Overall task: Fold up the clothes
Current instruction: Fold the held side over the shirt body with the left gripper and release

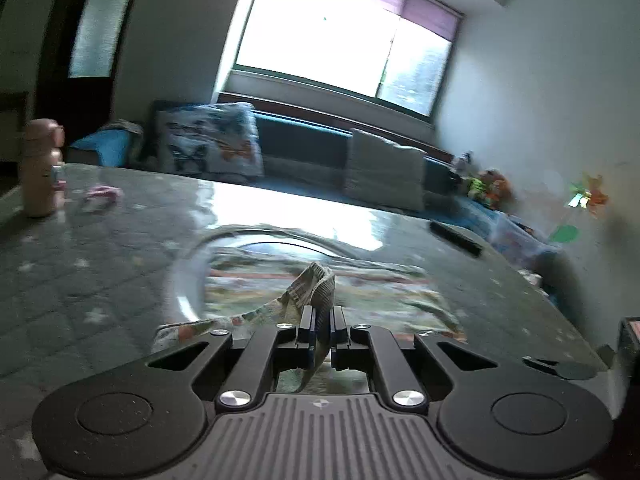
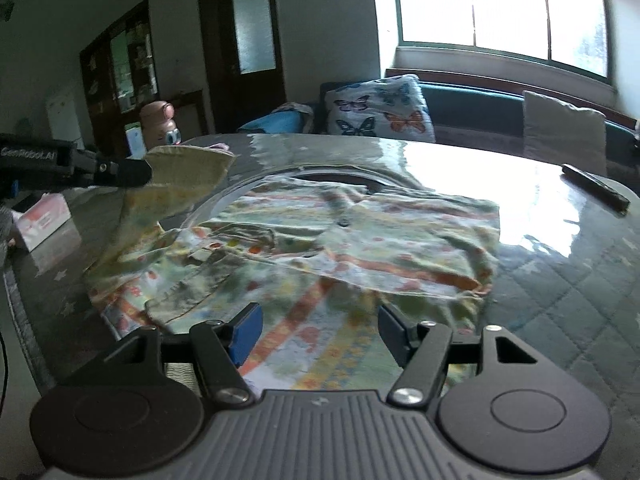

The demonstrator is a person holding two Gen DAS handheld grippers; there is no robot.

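Here the shirt (image 2: 320, 248) lies spread on the table (image 2: 560, 280), one corner lifted — pinched tight in the left gripper (image 1: 322, 328). The right gripper (image 2: 320, 332) hovers spread, holding nothing. Best carry that corner across low, keeping the edge taut — then flatten.

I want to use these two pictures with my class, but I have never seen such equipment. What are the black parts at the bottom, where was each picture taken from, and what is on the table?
Each picture comes from a camera mounted on a hand-held claw, looking along its two fingers. A person holds one in each hand. The left claw is shut on a fold of a patterned shirt, lifting its corner. The right claw hangs open above the shirt, holding nothing. The shirt lies on a glossy table, which also holds a pink bottle and a dark remote-like bar.
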